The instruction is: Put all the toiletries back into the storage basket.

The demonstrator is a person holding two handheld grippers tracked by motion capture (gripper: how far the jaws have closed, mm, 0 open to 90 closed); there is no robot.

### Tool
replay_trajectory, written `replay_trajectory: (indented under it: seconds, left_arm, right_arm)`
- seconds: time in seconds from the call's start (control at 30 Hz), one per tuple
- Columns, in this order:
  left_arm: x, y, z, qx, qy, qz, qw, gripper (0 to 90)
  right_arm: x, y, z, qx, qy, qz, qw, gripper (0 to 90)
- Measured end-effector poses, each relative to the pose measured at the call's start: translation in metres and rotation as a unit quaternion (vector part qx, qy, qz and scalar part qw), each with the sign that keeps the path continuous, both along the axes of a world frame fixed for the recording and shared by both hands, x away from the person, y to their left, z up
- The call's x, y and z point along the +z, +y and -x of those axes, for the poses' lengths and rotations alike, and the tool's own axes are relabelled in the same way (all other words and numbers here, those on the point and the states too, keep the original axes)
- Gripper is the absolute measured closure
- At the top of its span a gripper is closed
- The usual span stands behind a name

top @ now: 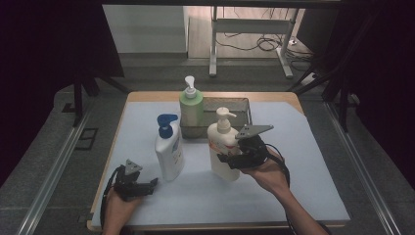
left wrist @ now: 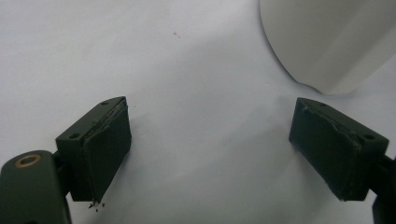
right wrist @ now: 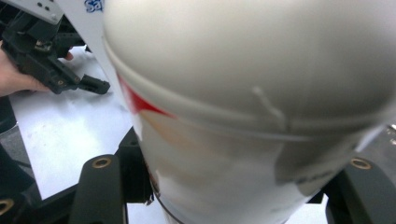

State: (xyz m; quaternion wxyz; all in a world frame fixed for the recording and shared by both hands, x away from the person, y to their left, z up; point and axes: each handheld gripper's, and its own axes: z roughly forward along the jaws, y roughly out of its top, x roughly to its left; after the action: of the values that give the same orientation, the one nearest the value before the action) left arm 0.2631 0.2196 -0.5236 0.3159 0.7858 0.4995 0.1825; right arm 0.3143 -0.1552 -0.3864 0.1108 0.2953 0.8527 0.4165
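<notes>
- Filling the right gripper view, closest to the lens, the cream pump bottle (right wrist: pixel 252 93) is sitting between the two black jaws, which are pressing on its lower body from either side.
- From the high view, the right claw (top: pixel 234 159) is gripping that cream pump bottle (top: pixel 222 144) near its base, with the person's right hand (top: pixel 266 171) wrapping the gripper from behind.
- That bottle is standing roughly upright over the middle of the pale blue surface (top: pixel 293 186), just in front of the metal mesh tray (top: pixel 242 105); whether its base is touching the surface I cannot tell.
- A red mark is showing on the bottle's label, on the side facing the left claw.
- To its left, a white bottle with a blue pump (top: pixel 169 149) is standing upright on the surface, near the cream one but apart from it.
- Behind both, a green pump bottle (top: pixel 191 105) is standing at the left end of the mesh tray.
- At the near left corner of the surface, the left claw (top: pixel 149 185) is resting low in the person's left hand (top: pixel 117 208), pointing toward the blue-pump bottle.
- In the left gripper view, its jaws are standing wide apart with nothing between them, just bare surface (left wrist: pixel 196 70), and a curved white bottle base (left wrist: pixel 327 42) is sitting beyond the right jaw.
</notes>
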Motion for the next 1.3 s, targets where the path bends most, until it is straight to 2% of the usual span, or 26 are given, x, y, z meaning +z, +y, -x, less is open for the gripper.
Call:
replay_trajectory:
  seconds: [0.33,0.83,1.3]
  left_arm:
    - [0.000,0.000,0.000,0.001,-0.001,0.001,1.0000,12.9]
    - [0.000,0.000,0.000,0.001,-0.002,0.000,1.0000,12.9]
    - [0.000,0.000,0.000,0.001,-0.002,0.000,1.0000,12.9]
  right_arm:
    - [0.012,0.005,-0.012,-0.004,-0.007,0.003,1.0000,37.5]
    - [0.023,0.011,-0.027,-0.013,-0.005,-0.005,0.9999,37.5]
    - [0.029,0.010,-0.051,-0.045,-0.007,-0.001,0.9990,37.6]
